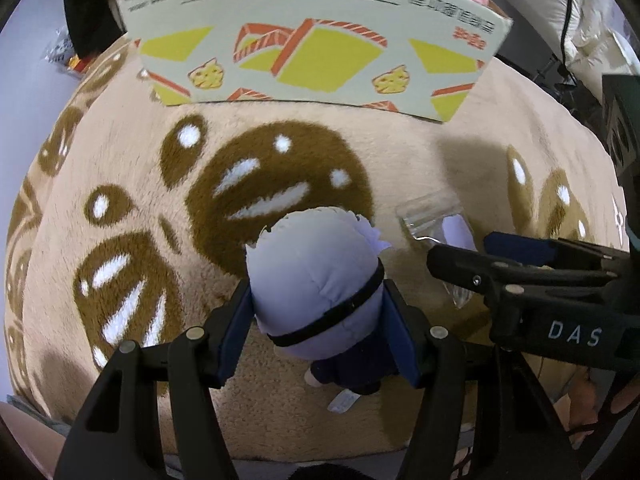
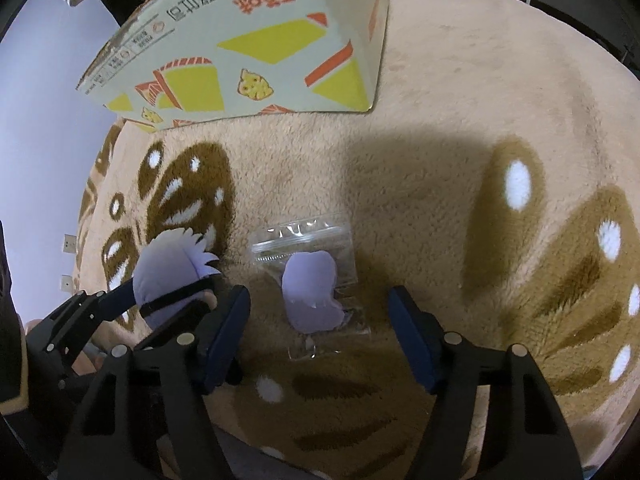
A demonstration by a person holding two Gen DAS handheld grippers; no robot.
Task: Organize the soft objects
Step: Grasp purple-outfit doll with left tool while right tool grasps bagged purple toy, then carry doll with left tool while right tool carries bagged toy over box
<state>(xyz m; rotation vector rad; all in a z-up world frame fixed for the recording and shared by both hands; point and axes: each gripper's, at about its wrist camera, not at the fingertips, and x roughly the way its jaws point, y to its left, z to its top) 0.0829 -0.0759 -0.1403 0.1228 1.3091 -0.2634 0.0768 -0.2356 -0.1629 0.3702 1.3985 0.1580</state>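
My left gripper is shut on a small plush doll with a pale lilac head, a black band and a dark body. It holds the doll just above the beige rug. The doll also shows in the right wrist view. My right gripper is open over a clear plastic bag that holds a small lilac plush. The bag lies flat on the rug between the fingers. The bag's corner shows in the left wrist view.
A printed cardboard box with yellow and orange shapes stands on the rug ahead; it also shows in the right wrist view. The rug has brown leaf patterns. Furniture and clutter stand beyond the rug at the back right.
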